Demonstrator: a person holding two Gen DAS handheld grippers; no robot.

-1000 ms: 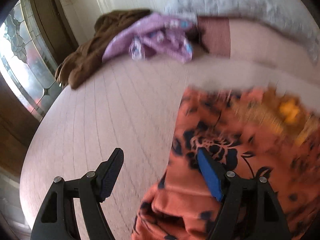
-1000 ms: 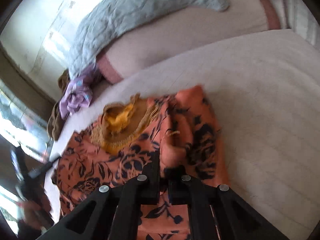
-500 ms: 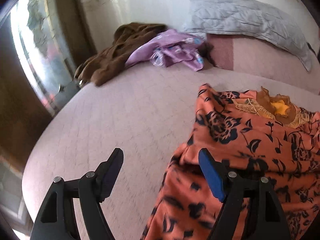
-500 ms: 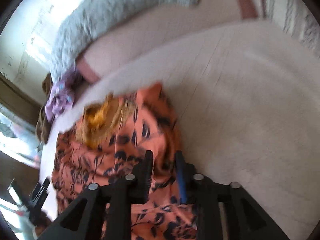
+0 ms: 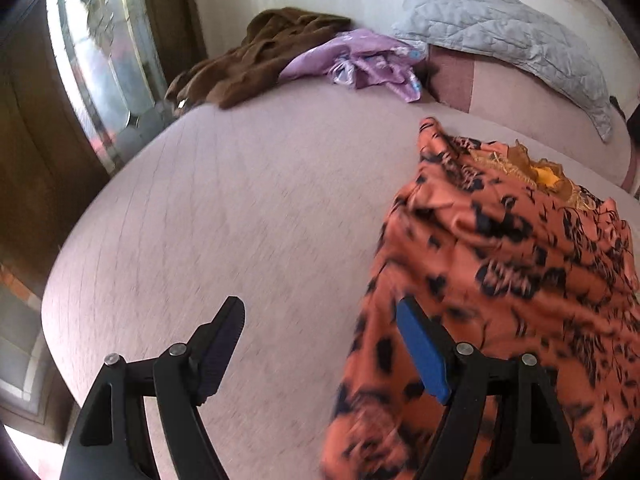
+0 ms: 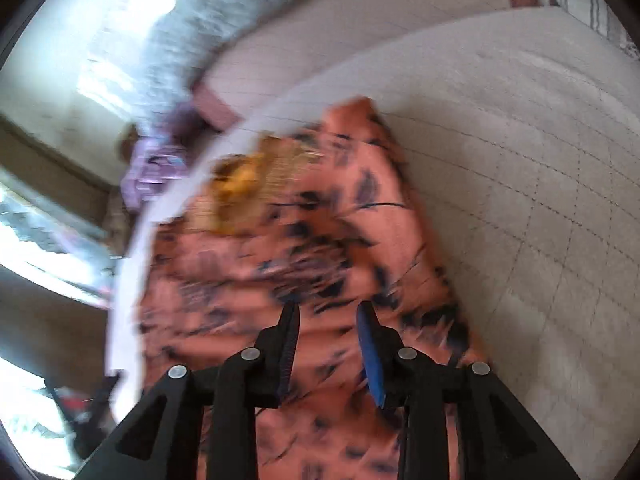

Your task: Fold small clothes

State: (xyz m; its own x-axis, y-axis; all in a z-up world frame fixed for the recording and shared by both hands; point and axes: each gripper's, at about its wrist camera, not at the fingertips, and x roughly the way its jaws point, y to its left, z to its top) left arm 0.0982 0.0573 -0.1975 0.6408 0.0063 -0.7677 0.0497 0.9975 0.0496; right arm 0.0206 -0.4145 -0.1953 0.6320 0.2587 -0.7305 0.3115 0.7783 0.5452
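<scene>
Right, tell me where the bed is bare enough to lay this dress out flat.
The bedcover is bare left of the orange dress, up to the brown garment and purple clothes. Another bare stretch lies right of the dress in the right view. The head end is crowded, with the grey pillow too.

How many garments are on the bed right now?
3: the orange floral garment nearest, by the grippers; the purple garment and the brown garment heaped at the far edge. More may be hidden in that heap.
</scene>
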